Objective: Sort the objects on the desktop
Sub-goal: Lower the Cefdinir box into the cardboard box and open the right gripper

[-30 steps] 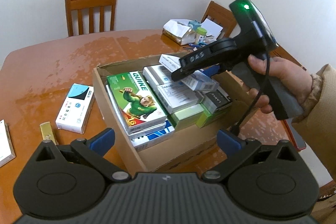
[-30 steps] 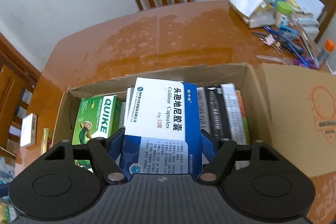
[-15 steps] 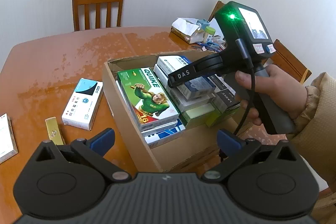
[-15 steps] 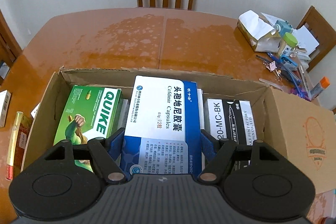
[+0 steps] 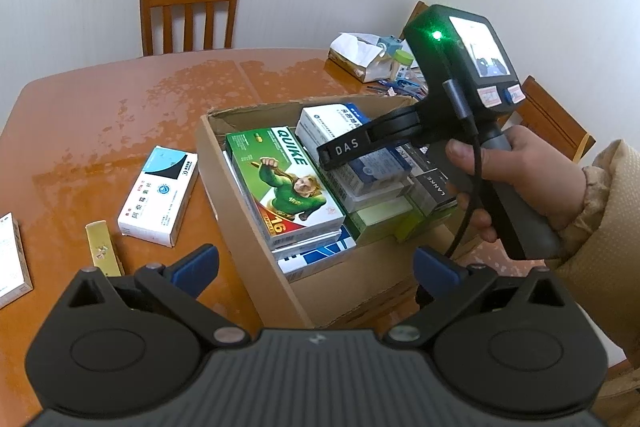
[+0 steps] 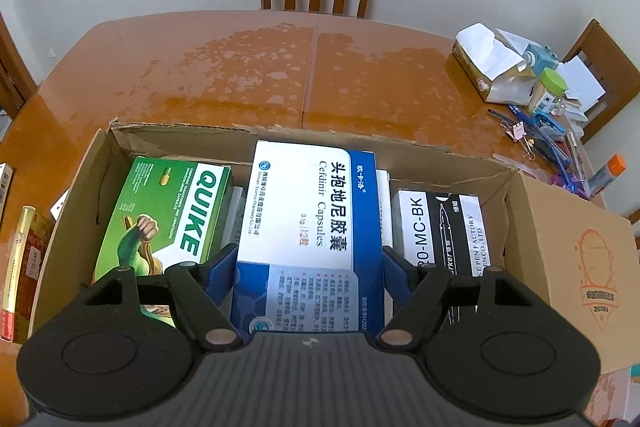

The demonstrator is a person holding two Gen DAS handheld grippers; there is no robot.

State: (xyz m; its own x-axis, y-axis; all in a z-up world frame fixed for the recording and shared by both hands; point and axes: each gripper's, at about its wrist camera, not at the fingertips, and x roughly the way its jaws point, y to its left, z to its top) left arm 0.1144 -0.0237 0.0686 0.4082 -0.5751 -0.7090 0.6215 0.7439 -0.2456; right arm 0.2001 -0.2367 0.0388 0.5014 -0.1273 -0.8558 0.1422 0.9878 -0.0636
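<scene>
An open cardboard box (image 6: 460, 163) on the wooden table holds a green QUIKE box (image 6: 176, 211), a black and white marker box (image 6: 440, 231) and others. My right gripper (image 6: 308, 267) points down into it. A white and blue Cefdinir box (image 6: 304, 203) lies between its blue pads (image 6: 220, 267), on top of the other boxes. The jaws are opening and stand a little off the box's sides. In the left wrist view a hand holds that gripper (image 5: 326, 159) over the carton (image 5: 224, 171). My left gripper (image 5: 316, 263) hangs open and empty near the carton's front corner.
On the table left of the carton lie a white box with a blue and black corner (image 5: 160, 199), a gold strip (image 5: 102, 251) and another white box (image 5: 10, 259). A tissue pack (image 6: 488, 67), a green-lidded jar (image 6: 550, 89) and pens clutter the far right. Chairs stand around.
My right gripper rolled level and moved deeper over the carton with the Cefdinir box. Its pads have now spread slightly away from the box. The left gripper stays open.
</scene>
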